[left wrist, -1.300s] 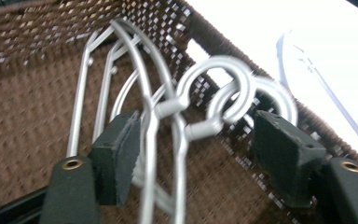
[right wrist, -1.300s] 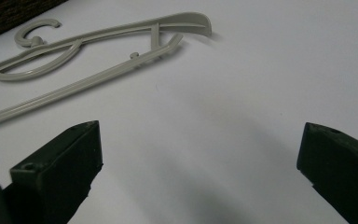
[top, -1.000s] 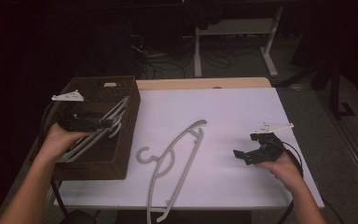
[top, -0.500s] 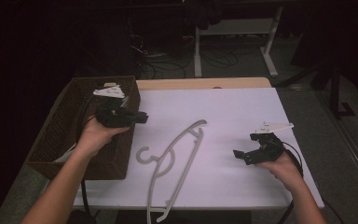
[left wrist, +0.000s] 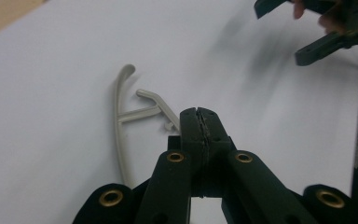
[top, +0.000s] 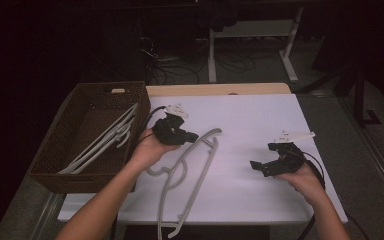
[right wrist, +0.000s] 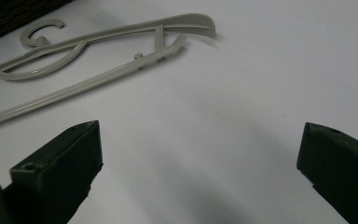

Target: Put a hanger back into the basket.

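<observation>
A grey plastic hanger (top: 192, 172) lies on the white table top, hook toward the basket; its end (left wrist: 121, 109) and its hook and arm (right wrist: 121, 39) also show in the gripper views. My left gripper (top: 194, 136) hovers by the hanger's upper arm. Its jaws have just been closing and now meet with nothing between them (left wrist: 199, 119). My right gripper (top: 264, 157) rests at the table's right side, open and empty (right wrist: 200, 154), pointing toward the hanger. The left gripper view catches the right gripper (left wrist: 326, 32) farther off.
A brown wicker basket (top: 80, 180) stands at the table's left edge with several grey hangers (top: 105, 142) lying in it. The white table top (top: 250, 115) spreads between the two hands. Desk legs and cables show in the dark behind.
My left hand has left the basket and moved right over the table to the hanger's upper arm, jaws closing. The hangers stayed in the basket. The right hand has not moved.
</observation>
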`<control>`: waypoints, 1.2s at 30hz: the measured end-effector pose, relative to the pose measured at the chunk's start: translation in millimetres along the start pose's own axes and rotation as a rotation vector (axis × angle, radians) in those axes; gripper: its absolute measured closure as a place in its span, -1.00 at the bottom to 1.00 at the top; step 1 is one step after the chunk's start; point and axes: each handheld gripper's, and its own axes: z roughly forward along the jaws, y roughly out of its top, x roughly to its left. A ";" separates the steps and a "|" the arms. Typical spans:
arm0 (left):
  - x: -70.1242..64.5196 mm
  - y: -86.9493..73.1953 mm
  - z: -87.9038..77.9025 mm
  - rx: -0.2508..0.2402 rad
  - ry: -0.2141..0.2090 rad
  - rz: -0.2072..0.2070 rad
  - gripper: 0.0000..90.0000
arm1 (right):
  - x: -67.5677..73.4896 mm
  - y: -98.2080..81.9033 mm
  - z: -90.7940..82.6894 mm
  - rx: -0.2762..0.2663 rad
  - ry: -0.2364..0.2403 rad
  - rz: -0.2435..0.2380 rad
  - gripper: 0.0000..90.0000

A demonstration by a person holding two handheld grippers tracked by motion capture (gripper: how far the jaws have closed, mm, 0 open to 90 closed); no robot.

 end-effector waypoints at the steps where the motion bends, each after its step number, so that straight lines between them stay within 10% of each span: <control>1: 0.4 -0.2 8.6 0.015 0.004 0.000 1.00 | 0.0 0.0 -0.1 0.000 0.000 0.000 -1.00; 14: 22.6 -14.8 91.1 0.130 0.046 -0.065 1.00 | 1.2 0.4 -1.2 -0.006 0.007 -0.002 -1.00; 36: 35.2 -9.2 110.0 0.130 0.109 -0.074 1.00 | 0.8 0.8 -1.9 -0.013 0.010 0.000 -1.00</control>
